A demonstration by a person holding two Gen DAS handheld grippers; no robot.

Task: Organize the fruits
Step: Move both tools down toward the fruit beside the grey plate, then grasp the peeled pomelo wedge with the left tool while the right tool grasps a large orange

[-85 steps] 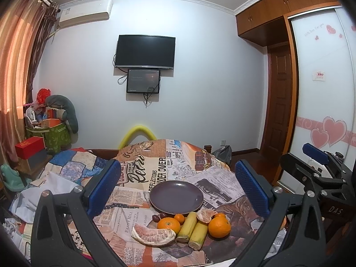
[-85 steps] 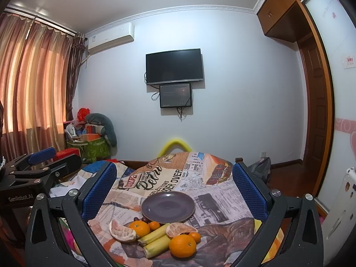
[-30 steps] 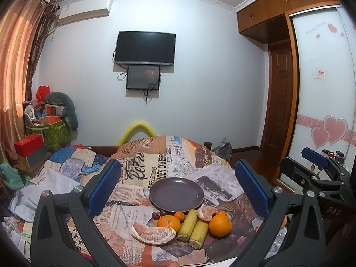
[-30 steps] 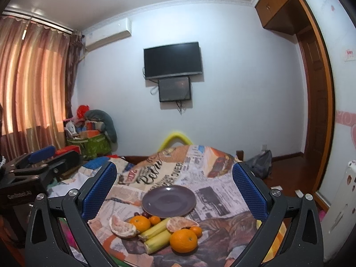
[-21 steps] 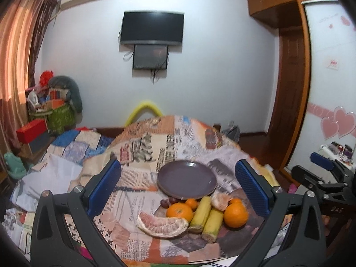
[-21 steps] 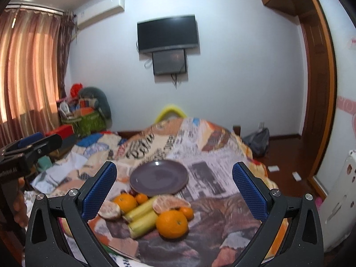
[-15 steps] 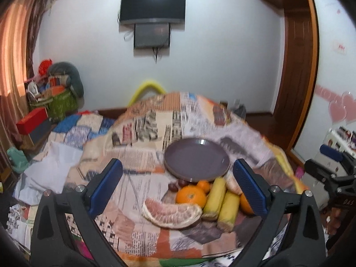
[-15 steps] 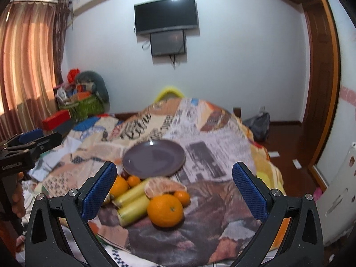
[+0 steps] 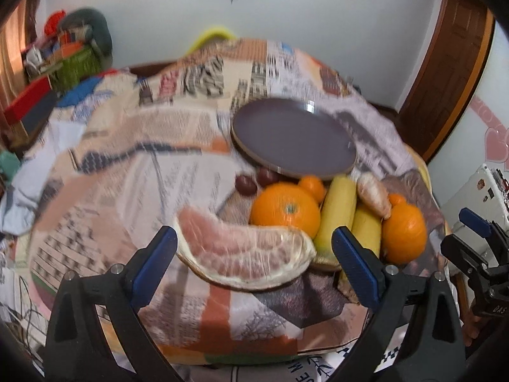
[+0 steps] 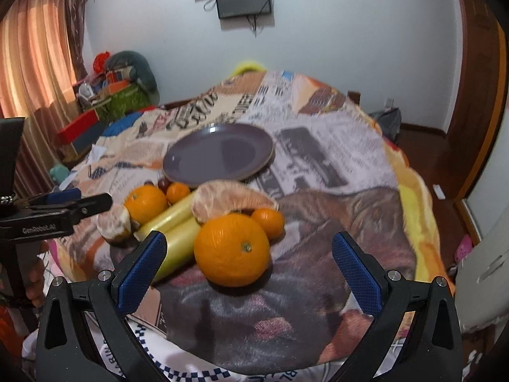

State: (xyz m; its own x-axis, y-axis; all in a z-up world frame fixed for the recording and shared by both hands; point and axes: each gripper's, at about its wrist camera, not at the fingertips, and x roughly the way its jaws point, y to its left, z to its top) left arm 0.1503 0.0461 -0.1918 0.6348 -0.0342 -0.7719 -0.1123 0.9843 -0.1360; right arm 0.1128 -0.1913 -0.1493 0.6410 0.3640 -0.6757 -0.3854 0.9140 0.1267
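Note:
An empty purple plate [image 9: 292,138] [image 10: 219,156] sits on the cloth-covered table. In front of it lie a peeled pomelo wedge [image 9: 243,256], two large oranges [image 9: 284,210] [image 10: 232,250], small tangerines [image 10: 268,221], two yellow sugarcane pieces [image 9: 338,210] [image 10: 168,219], a second pomelo piece [image 10: 229,200] and dark dates [image 9: 245,184]. My left gripper [image 9: 254,264] is open, its jaws either side of the pomelo wedge, a little short of it. My right gripper [image 10: 248,265] is open around the near large orange, above the table edge.
The table wears a newspaper-print cloth [image 9: 152,146]. A yellow chair back [image 10: 248,65] stands behind it. Clutter and a red box [image 10: 79,127] lie at the left by the curtain. A wooden door [image 9: 445,70] is at the right.
Both grippers have tilted down and moved in close to the fruit pile. The left now faces the pomelo wedge, the right the near orange. Both stay open.

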